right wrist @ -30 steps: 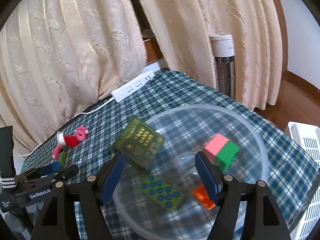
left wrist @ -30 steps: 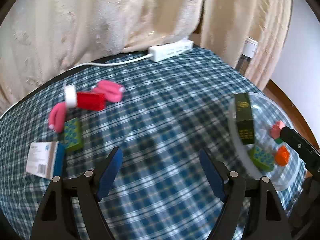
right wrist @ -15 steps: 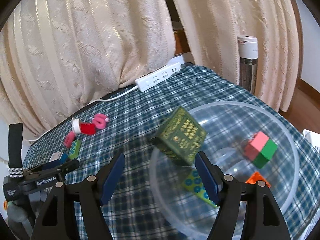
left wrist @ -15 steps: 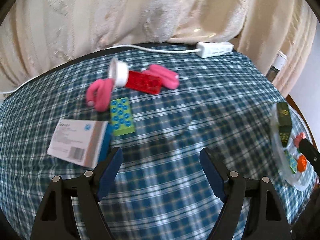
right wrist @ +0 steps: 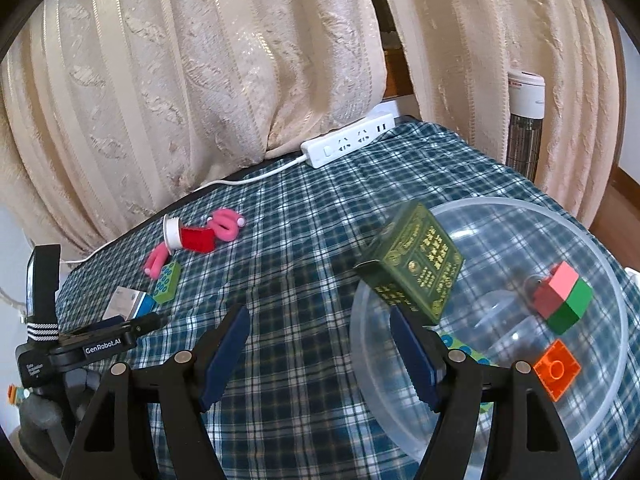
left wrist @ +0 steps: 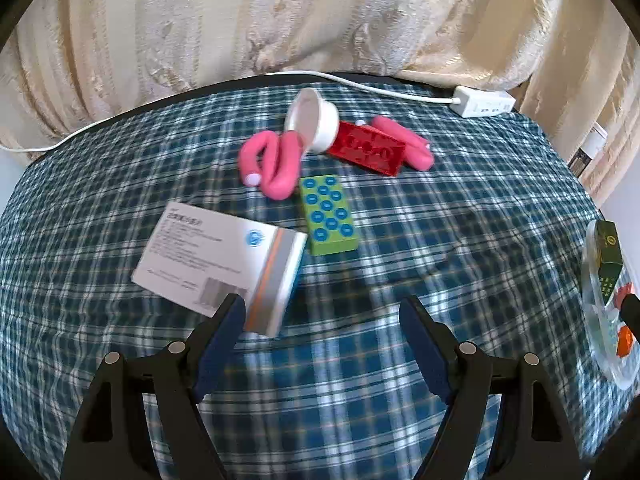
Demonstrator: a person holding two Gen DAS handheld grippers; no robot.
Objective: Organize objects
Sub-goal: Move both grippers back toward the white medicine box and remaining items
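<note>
My left gripper (left wrist: pixel 320 320) is open and empty just above the tablecloth. Its left finger is close to a white and blue box (left wrist: pixel 216 260). Beyond lie a green studded brick (left wrist: pixel 328 214), pink curlers (left wrist: pixel 276 164), a white cap (left wrist: pixel 312 124) and a red brick (left wrist: pixel 368 148). My right gripper (right wrist: pixel 320 336) is open and empty beside a clear bowl (right wrist: pixel 600 412). The bowl holds a dark green box (right wrist: pixel 416 268) leaning on its rim, a pink and green cube (right wrist: pixel 562 296), an orange brick (right wrist: pixel 556 368) and a green studded brick (right wrist: pixel 460 346).
A white power strip (right wrist: pixel 348 142) with its cable lies at the table's far edge against cream curtains (right wrist: pixel 200 80). A white tower heater (right wrist: pixel 524 120) stands past the table at the right. The left gripper's body (right wrist: pixel 80 348) shows at the left of the right wrist view.
My left gripper has swung left and forward from the bowl to the loose objects, which now look larger and nearer. My right gripper has drawn back and left off the bowl.
</note>
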